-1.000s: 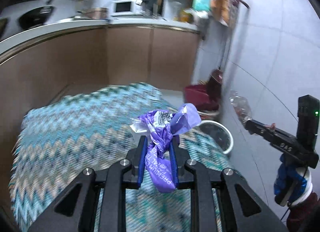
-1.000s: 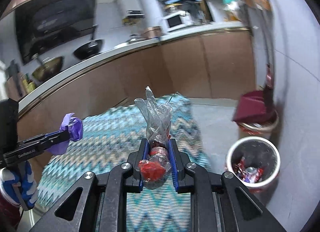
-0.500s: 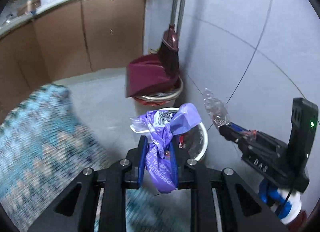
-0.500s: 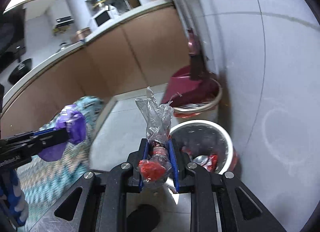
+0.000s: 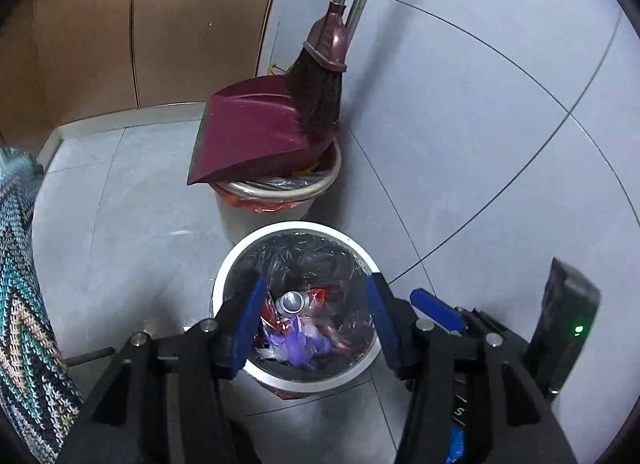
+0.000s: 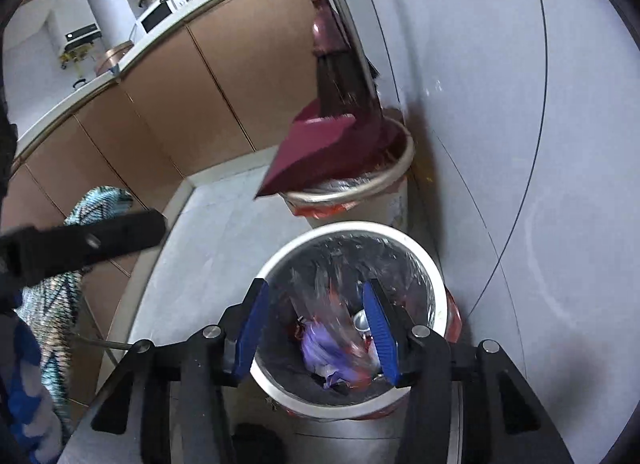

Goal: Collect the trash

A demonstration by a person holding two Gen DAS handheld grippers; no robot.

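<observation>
Blue-padded fingers of the left gripper (image 5: 316,318) frame the near field, spread wide with nothing between them. The right gripper (image 6: 318,324) is likewise splayed and holds nothing; in the left wrist view one of its blue fingertips (image 5: 434,308) shows just to the right, near the bin's rim.

Directly below both grippers stands the white trash bin (image 5: 224,268), lined with a dark bag. Inside it lie the purple wrapper (image 5: 300,340) (image 6: 320,348), red packaging and a silver can (image 5: 291,301) seen end-on. A clear plastic bag (image 6: 326,304) appears as a blurred streak between the right gripper's fingers, over the bin's opening — whether it touches the other trash cannot be told.

At the left edge of the left wrist view hangs a zigzag-patterned cloth (image 5: 20,304), beside the grey tiled floor (image 5: 120,224).

Just behind the white bin, touching or nearly so, sits a second bin (image 5: 280,200) with a red liner. A maroon dustpan (image 5: 248,136) rests tilted on its rim, with a broom (image 5: 324,76) standing in it against the pale wall (image 5: 480,104).

Farthest back — brown cabinet doors (image 5: 160,32) and, in the right wrist view, a countertop (image 6: 120,60) bearing a microwave (image 6: 156,18).
</observation>
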